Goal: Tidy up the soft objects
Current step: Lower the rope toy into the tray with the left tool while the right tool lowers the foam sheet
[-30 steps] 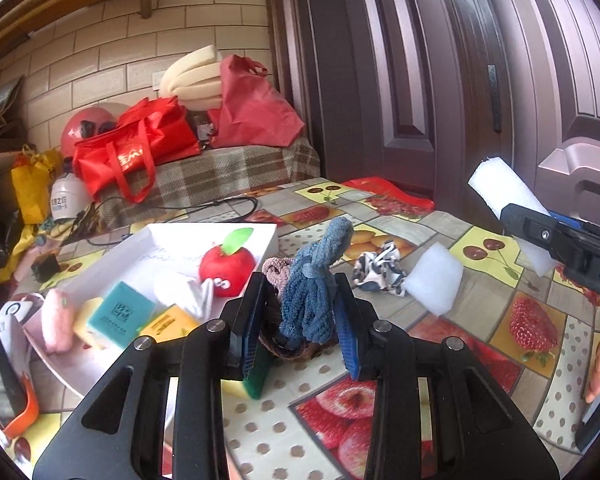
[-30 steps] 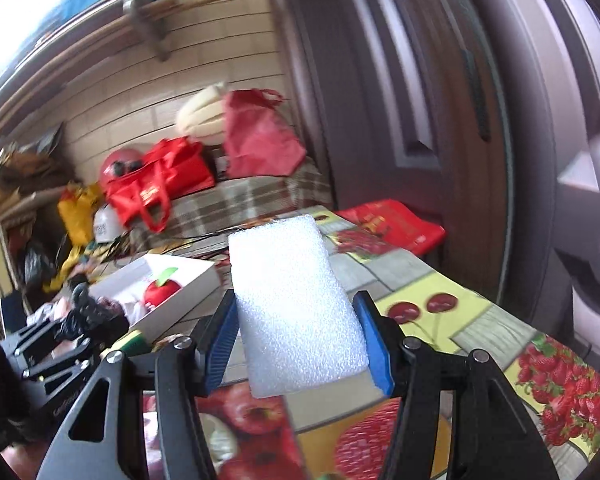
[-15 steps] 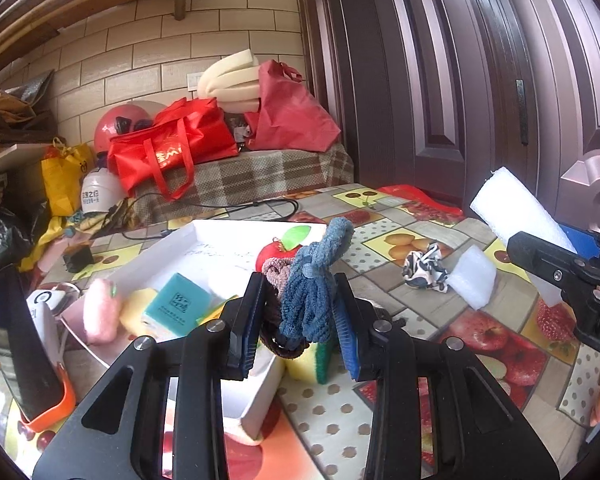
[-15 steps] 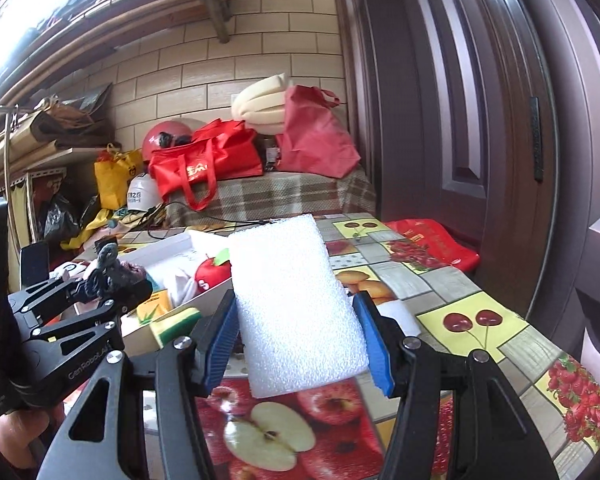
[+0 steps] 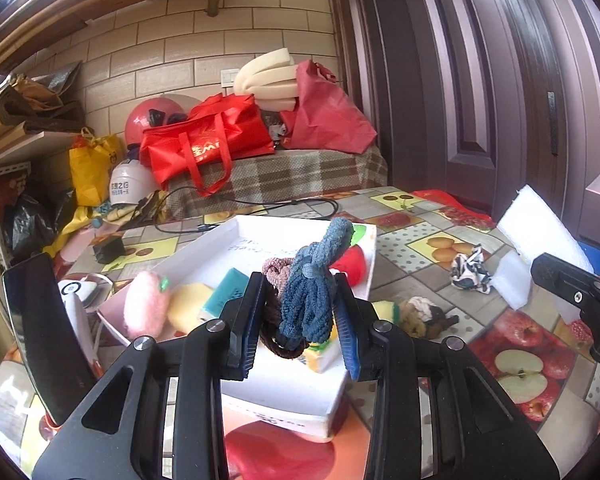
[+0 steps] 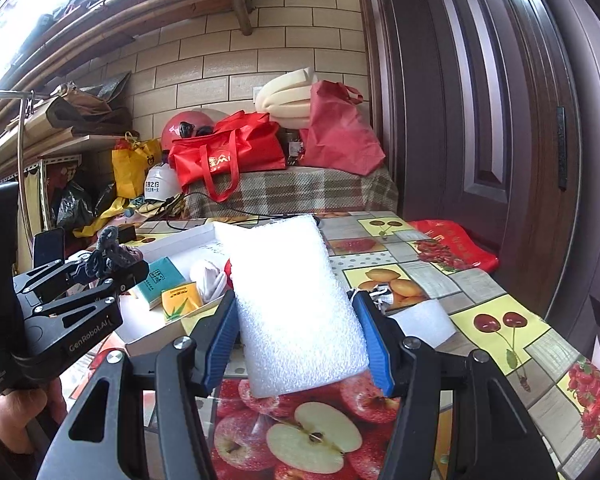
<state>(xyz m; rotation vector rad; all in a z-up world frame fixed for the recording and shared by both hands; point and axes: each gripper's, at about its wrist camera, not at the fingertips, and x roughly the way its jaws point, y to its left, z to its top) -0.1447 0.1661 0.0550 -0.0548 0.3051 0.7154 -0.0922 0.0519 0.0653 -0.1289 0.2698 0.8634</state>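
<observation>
Both grippers have travelled sideways toward the white tray (image 5: 300,227), which now lies directly beneath the left jaws instead of off to their left. From the left wrist, the left gripper (image 5: 300,320) is clenched on a bundle of hair ties (image 5: 309,298), blue and brown, above the tray. From the right wrist, the right gripper (image 6: 300,340) grasps a white foam block (image 6: 292,304) between its jaws, above the table (image 6: 480,292), with the tray to their left.

Both hand-held grippers, left (image 5: 300,316) and right (image 6: 302,328), clamped, pointing slightly downward.
</observation>
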